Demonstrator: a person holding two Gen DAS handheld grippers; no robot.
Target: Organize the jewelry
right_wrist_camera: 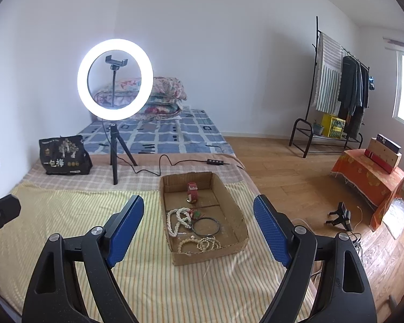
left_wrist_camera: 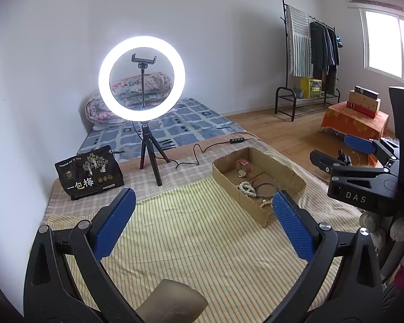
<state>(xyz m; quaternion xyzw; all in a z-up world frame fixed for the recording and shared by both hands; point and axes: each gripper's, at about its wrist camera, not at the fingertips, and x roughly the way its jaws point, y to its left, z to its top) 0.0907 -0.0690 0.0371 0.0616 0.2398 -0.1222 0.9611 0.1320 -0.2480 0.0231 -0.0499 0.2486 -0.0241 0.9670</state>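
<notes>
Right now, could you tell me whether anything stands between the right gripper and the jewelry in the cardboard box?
Nothing visible does. The right gripper is open and aimed at the cardboard box, whose top is open. The pearl strands and dark bangle lie uncovered inside; only the box's low near wall must be cleared from above.

Matt cardboard box [right_wrist_camera: 230,250] — striped woven cloth [right_wrist_camera: 67,215] beneath.

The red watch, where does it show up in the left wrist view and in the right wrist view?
Left wrist: red watch at the far end of the cardboard box, right of centre.
Right wrist: red watch at the box's far end, near centre.
Shared landmark: the lit ring light behind the box.
</notes>
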